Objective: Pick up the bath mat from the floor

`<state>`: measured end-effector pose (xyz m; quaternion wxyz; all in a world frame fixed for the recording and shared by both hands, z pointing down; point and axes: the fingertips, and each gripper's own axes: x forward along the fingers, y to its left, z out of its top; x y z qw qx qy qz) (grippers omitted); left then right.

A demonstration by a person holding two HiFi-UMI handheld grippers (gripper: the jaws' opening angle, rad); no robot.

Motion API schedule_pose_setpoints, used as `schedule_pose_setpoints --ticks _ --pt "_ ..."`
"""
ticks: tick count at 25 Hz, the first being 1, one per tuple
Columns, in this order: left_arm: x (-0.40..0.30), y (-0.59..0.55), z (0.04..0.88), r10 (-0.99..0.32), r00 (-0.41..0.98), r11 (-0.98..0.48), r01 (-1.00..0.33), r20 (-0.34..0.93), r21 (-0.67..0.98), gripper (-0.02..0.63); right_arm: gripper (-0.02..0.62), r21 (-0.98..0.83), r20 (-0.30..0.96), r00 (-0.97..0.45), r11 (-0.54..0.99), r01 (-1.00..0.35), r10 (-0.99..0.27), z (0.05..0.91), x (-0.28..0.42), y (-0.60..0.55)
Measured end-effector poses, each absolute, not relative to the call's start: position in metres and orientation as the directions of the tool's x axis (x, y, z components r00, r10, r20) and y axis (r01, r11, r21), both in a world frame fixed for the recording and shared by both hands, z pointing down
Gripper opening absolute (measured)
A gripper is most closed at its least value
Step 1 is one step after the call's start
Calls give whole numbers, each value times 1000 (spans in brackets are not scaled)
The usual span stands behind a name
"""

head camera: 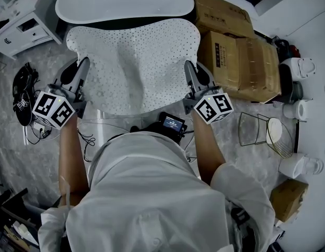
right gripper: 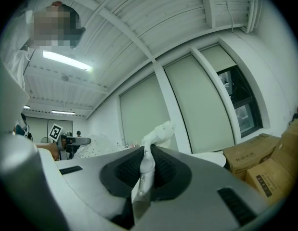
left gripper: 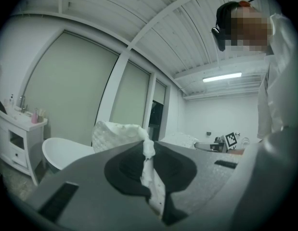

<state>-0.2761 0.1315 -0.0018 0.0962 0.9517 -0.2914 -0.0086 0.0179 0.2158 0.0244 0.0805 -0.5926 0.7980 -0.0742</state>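
The white, hole-dotted bath mat (head camera: 136,67) hangs spread out between my two grippers, lifted off the floor. My left gripper (head camera: 82,66) is shut on the mat's left edge, and my right gripper (head camera: 189,70) is shut on its right edge. In the left gripper view a pinched fold of the mat (left gripper: 148,165) runs between the closed jaws, and the rest of it rises behind them. The right gripper view shows the same: a strip of the mat (right gripper: 145,172) clamped between the jaws and sticking up above them. Both grippers point upward toward the ceiling.
A white bathtub (head camera: 125,1) lies just beyond the mat. Cardboard boxes (head camera: 233,51) stand at the right, with a wire basket (head camera: 257,130) and white toilets (head camera: 299,67) further right. A white vanity (head camera: 20,28) is at the upper left, dark cables and shoes (head camera: 23,96) at the left.
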Motion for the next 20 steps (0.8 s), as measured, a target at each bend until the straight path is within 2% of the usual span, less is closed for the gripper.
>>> schedule_pose_setpoints --ticks 20 --pt "-261 130 7 -548 835 -812 -545 46 208 34 44 -236 -38 -295 295 -926 -955 34 31 218"
